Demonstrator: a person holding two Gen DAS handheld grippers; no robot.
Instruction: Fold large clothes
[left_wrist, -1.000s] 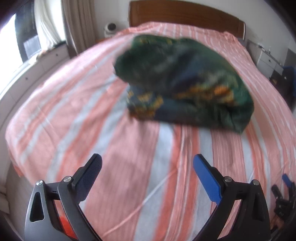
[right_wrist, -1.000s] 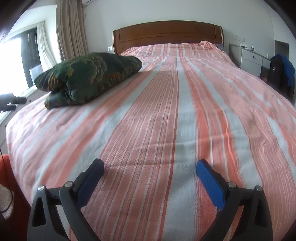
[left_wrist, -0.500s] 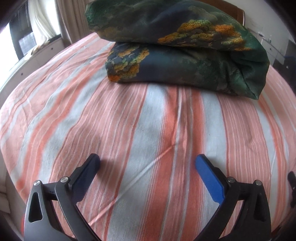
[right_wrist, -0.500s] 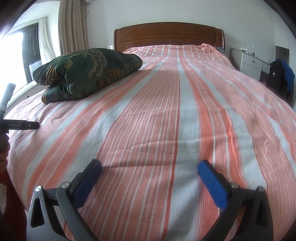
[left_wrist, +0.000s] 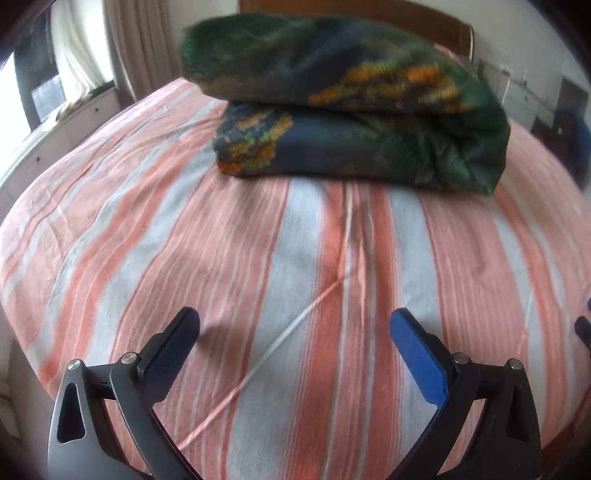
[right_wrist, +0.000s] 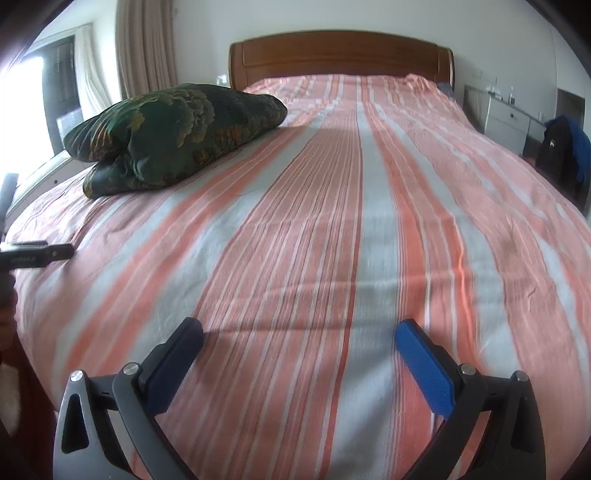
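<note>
A dark green garment with orange and yellow flower patterns lies folded into a thick bundle on the striped bed, ahead of my left gripper. That gripper is open and empty, low over the sheet, well short of the bundle. In the right wrist view the same folded garment sits at the bed's left side. My right gripper is open and empty over the foot end of the bed, far from the garment. The left gripper's body shows at the left edge.
A wooden headboard stands at the far end. Curtains and a window are to the left. A white cabinet and a chair with dark blue clothing stand to the right of the bed.
My left gripper dropped low and closer to the folded garment, then drew back slightly. My right gripper stayed nearly still. Both stayed open.
</note>
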